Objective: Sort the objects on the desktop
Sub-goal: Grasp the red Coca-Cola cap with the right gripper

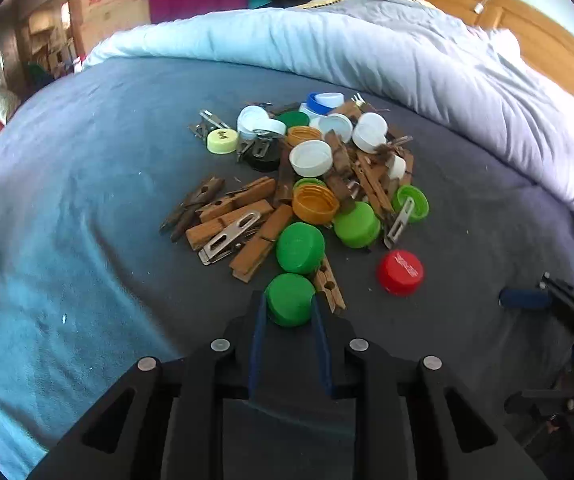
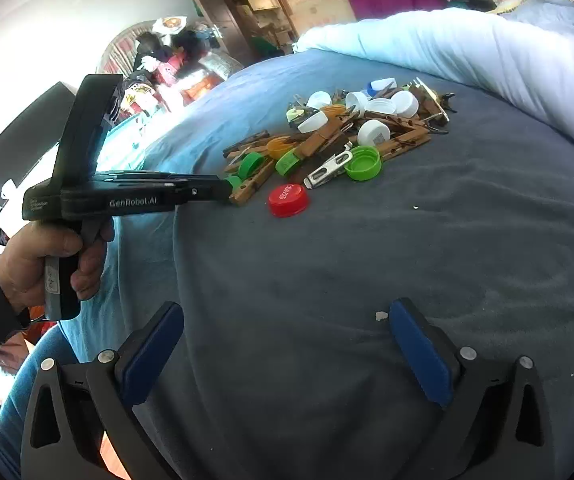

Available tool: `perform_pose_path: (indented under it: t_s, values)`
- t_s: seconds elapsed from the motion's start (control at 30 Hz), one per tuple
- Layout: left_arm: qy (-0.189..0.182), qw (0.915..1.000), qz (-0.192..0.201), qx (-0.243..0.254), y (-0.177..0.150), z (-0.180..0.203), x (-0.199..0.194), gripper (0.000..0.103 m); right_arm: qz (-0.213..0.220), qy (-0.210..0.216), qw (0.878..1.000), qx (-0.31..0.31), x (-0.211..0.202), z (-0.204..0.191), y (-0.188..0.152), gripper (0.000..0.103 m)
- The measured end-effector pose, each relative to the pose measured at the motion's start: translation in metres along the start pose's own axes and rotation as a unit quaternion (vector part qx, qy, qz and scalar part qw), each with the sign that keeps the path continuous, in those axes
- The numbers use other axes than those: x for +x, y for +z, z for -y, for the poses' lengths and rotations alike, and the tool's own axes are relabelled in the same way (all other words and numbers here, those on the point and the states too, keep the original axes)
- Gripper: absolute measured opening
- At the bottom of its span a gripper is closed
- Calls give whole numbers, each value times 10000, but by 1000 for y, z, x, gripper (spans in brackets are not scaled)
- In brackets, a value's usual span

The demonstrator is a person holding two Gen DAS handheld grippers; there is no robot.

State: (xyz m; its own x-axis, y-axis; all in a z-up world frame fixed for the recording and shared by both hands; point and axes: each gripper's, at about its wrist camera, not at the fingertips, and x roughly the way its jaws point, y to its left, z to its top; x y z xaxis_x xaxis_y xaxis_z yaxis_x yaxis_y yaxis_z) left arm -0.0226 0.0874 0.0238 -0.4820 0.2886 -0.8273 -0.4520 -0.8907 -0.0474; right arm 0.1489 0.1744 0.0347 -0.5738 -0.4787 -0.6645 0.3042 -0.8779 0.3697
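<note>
Left wrist view looks down on a grey-blue blanket (image 1: 87, 200) spread over a bed, with a heap of bottle caps, wooden clothespins (image 1: 235, 216) and metal clips (image 1: 227, 236) lying in the middle of it. The left gripper (image 1: 289, 312) has its blue pads pinched in on the nearest green cap (image 1: 289, 298), which sits at the six o'clock edge of the heap, one pad against each side. A second green cap (image 1: 301, 246) lies just beyond it at twelve o'clock, and a red cap (image 1: 401, 272) rests apart from the pile at about three o'clock of the held cap. White caps (image 1: 313, 158) and an orange cap (image 1: 315, 202) crowd the far half of the heap. A pale rolled duvet (image 1: 367, 48) runs along the far side.

From the right wrist view, the right gripper (image 2: 287, 352) hangs over bare blanket with its jaws spread wide and nothing between them, well short of the pile. At nine o'clock a hand (image 2: 43, 264) grips the handle of the left tool.
</note>
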Motion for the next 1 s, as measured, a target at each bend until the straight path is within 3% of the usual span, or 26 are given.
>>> perform_pose_path:
  t_s: [0.43, 0.57, 0.7, 0.9, 1.0]
  values:
    - [23, 10000, 57, -21, 4, 15, 25, 30, -39, -58, 10000, -43, 2, -3, 0, 103]
    - [51, 9999, 109, -86, -1, 12, 10, 29, -132, -140, 9998, -20, 2, -5, 4, 103]
    - [63, 9989, 249, -382, -9, 3, -11, 29, -52, -278, 9996, 80, -5, -3, 18, 81]
    - [144, 9968, 207, -754, -27, -12, -20, 29, -122, -238, 9994, -233, 20, -4, 56, 81]
    - [92, 9965, 184, -812, -32, -11, -21, 29, -325, -238, 9982, -444, 43, -9, 68, 73]
